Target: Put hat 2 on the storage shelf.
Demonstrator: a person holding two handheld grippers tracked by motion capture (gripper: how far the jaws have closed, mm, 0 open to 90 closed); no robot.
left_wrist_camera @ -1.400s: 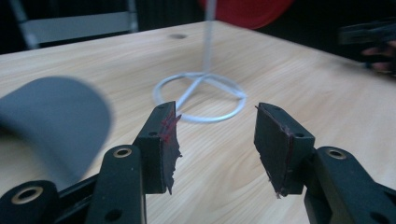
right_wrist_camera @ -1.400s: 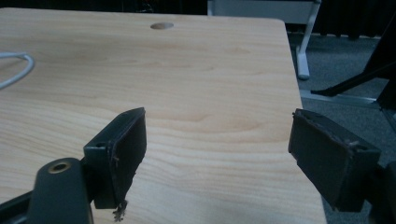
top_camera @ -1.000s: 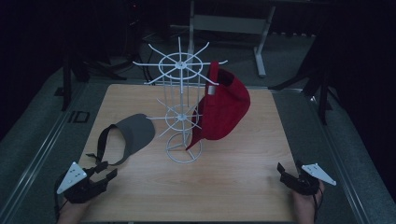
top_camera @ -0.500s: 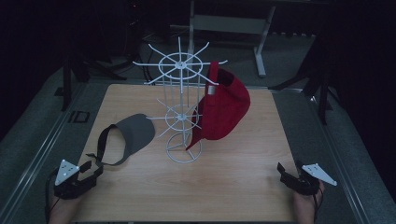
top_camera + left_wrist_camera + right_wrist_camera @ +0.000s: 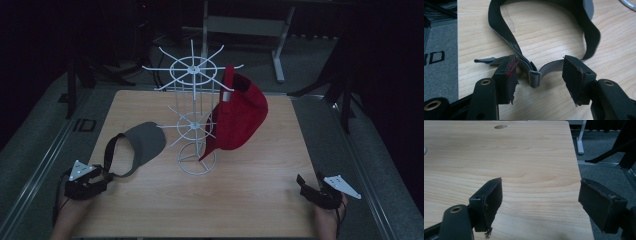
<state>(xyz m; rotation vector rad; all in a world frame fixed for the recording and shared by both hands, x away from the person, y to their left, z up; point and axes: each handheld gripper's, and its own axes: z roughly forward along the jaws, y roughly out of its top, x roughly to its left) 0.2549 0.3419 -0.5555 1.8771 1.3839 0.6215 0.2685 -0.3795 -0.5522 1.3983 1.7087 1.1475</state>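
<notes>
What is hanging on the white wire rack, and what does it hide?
A red cap hangs on the white wire rack, brim downward. It covers the rack's right-hand prongs and a patch of table behind it.

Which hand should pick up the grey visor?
Left. Its tongs are open right at the grey visor's strap buckle, while the right tongs wait far off past the white rack.
</notes>
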